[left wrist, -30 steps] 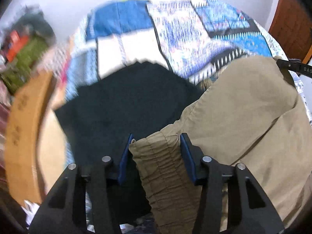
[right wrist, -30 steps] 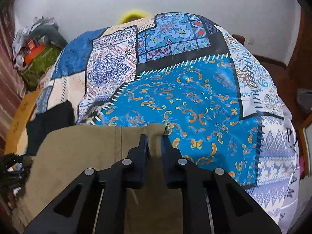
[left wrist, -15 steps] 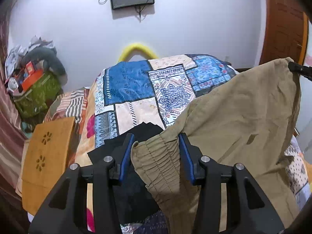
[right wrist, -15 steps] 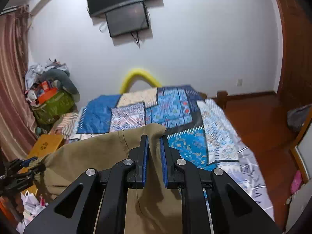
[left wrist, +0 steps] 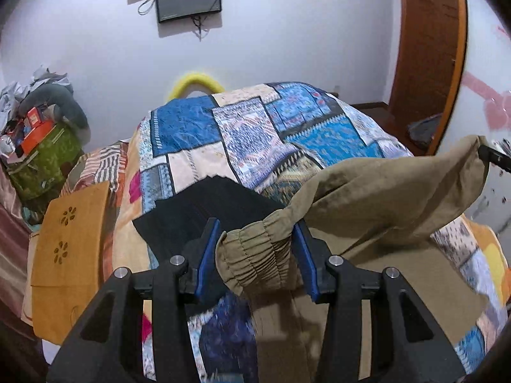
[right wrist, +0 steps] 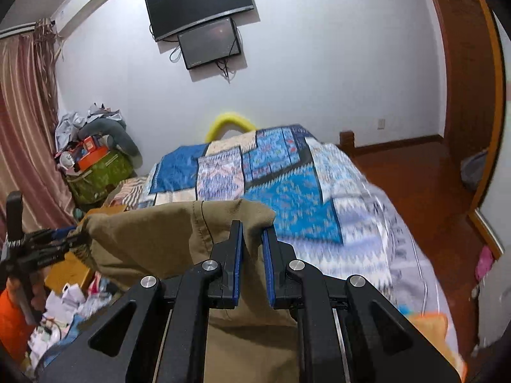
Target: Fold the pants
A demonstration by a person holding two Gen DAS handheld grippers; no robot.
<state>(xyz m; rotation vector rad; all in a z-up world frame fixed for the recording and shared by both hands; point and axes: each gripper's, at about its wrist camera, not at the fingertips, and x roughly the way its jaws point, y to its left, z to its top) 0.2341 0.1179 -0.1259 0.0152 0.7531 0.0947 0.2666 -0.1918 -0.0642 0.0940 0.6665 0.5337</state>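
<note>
L tongs [left wrist: 257, 255] – clamped on the elastic waistband of the khaki pants [left wrist: 383, 198]; bunched band fills the gap between the blue pads, fabric touching both. R tongs [right wrist: 253, 257] – narrow, pinching a fold of the same pants [right wrist: 159, 233] near a seam, cloth squeezed between the pads.

Pants held up off the bed [left wrist: 249, 140], stretched between the two tongs. In L view they run from the waistband at 6 o'clock out to 3 o'clock, where the far corner meets the other tongs at the frame edge; rest of the fabric hangs down at 5 o'clock. In R view the top edge runs from centre to 9 o'clock, where the L tongs [right wrist: 48, 249] grip the bunched end; fabric drops below, 6 o'clock.

Bed has a blue patchwork quilt [right wrist: 287, 191]. Folded black garment [left wrist: 204, 210] lies flat on the quilt, just behind the L tongs, ~11 o'clock of the waistband in L view. Whether pants touch it – can't tell.

Bkgd: two screens [right wrist: 204, 16] on the wall at 12, yellow curved thing [left wrist: 194, 83] past the far end of the bed, wooden board [left wrist: 70, 239] w/ flower cutouts at 9, green bag [right wrist: 99, 172] w/ clutter piled on it by the curtain [right wrist: 22, 111], wood door [left wrist: 428, 48] at 2.
</note>
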